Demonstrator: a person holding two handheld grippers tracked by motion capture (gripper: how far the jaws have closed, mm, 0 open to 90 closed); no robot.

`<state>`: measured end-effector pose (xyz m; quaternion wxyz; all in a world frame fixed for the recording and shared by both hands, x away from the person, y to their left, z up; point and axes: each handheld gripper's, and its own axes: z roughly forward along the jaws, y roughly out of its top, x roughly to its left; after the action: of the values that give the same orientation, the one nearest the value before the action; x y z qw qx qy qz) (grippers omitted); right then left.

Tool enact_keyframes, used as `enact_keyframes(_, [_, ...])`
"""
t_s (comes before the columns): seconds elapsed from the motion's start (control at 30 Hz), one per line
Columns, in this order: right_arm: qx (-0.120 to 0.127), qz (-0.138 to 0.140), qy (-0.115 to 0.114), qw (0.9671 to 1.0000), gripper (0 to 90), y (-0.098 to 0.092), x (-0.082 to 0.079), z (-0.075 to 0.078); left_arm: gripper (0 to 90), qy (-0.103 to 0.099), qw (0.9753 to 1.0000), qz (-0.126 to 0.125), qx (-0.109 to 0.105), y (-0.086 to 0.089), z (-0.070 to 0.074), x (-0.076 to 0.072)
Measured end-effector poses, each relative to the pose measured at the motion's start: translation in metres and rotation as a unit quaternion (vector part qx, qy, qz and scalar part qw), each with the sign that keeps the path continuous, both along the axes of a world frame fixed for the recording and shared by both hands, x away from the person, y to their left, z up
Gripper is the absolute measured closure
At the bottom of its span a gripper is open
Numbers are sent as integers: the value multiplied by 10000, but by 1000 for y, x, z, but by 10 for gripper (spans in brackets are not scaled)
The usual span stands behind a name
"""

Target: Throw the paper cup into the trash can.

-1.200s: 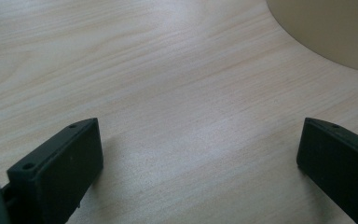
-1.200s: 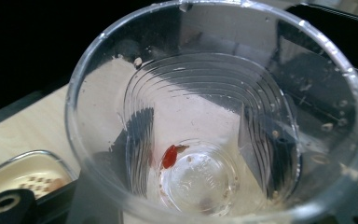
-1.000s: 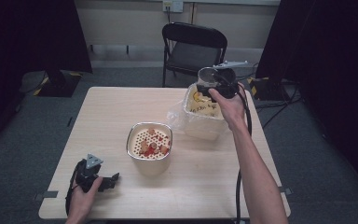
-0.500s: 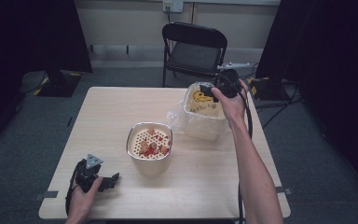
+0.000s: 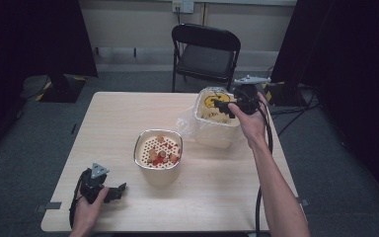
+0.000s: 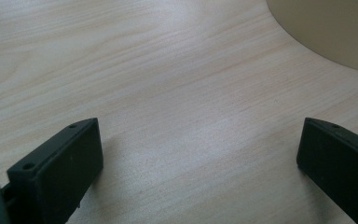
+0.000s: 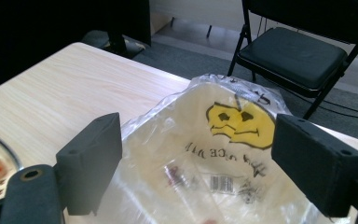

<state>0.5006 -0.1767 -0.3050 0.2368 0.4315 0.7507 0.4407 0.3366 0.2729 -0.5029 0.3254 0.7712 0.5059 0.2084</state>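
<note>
Right gripper (image 5: 223, 106) poised over the bag-lined bin (image 5: 216, 129).
Jaws apart, likely to reach in; left gripper (image 5: 114, 191) rests on the surface (image 5: 103, 128), jaws apart.

Table: light wood-grain top (image 5: 118, 128), rectangular, centre of the high view
Floor: grey carpet (image 5: 44, 123) on all sides of the table
Chair: black folding chair (image 5: 205, 54) beyond the table's far edge, seat facing the table
Wall: pale wall (image 5: 133, 22) at the back, outlet plate (image 5: 182, 5) near the top
Drapes: dark curtains (image 5: 29, 34) left and right of the wall
Cables: black cords (image 5: 301, 106) on the floor at right
Light: even, from above
</note>
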Motion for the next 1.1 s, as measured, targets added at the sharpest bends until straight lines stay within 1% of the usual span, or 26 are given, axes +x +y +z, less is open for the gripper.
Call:
enact_keyframes(0.27, [-143, 79, 17, 9999, 162, -4, -30, -6, 0, 1, 10000, -1, -8, 0, 0, 0])
enact_keyframes(0.37, [-123, 127, 23, 9998, 162, -5, -41, -8, 0, 0, 10000, -5, 3, 0, 0, 1])
enact_keyframes(0.43, [-124, 71, -14, 9999, 162, -5, -49, -10, 0, 0, 10000, -5, 3, 0, 0, 1])
enact_keyframes(0.57, [-76, 76, -87, 9999, 164, -7, -64, -13, 0, -1, 10000, -10, 5, 0, 0, 1])
enact_keyframes(0.6, [-114, 71, -92, 9999, 164, -8, -68, -15, 0, 0, 10000, -6, 4, 0, 0, 1])
enact_keyframes(0.7, [-212, 90, -102, 9997, 164, -10, -78, -20, 0, 0, 10000, -5, 2, 0, 0, 1])
enact_keyframes(0.77, [-193, 95, -127, 9997, 164, -11, -86, -23, 0, -2, 10000, -4, 3, 0, 0, 1])
enact_keyframes(0.8, [-220, 132, -104, 9996, 169, -12, -89, -26, 0, 0, 10000, -12, 7, 0, 0, 1])
enact_keyframes(0.9, [-114, 200, -53, 9997, 175, -17, -99, -33, 0, -1, 10000, -5, 3, 0, 0, 1])
enact_keyframes(0.97, [-190, 189, -31, 9996, 178, -19, -105, -39, 0, -1, 10000, -6, 4, 0, 0, 1])
enact_keyframes(1.07, [-211, 226, 44, 9995, 173, -22, -112, -50, 0, 0, 10000, -5, 3, 0, 0, 1])
enact_keyframes(1.1, [-206, 200, 100, 9995, 172, -23, -115, -55, 0, -1, 10000, -4, 3, 0, 0, 1])
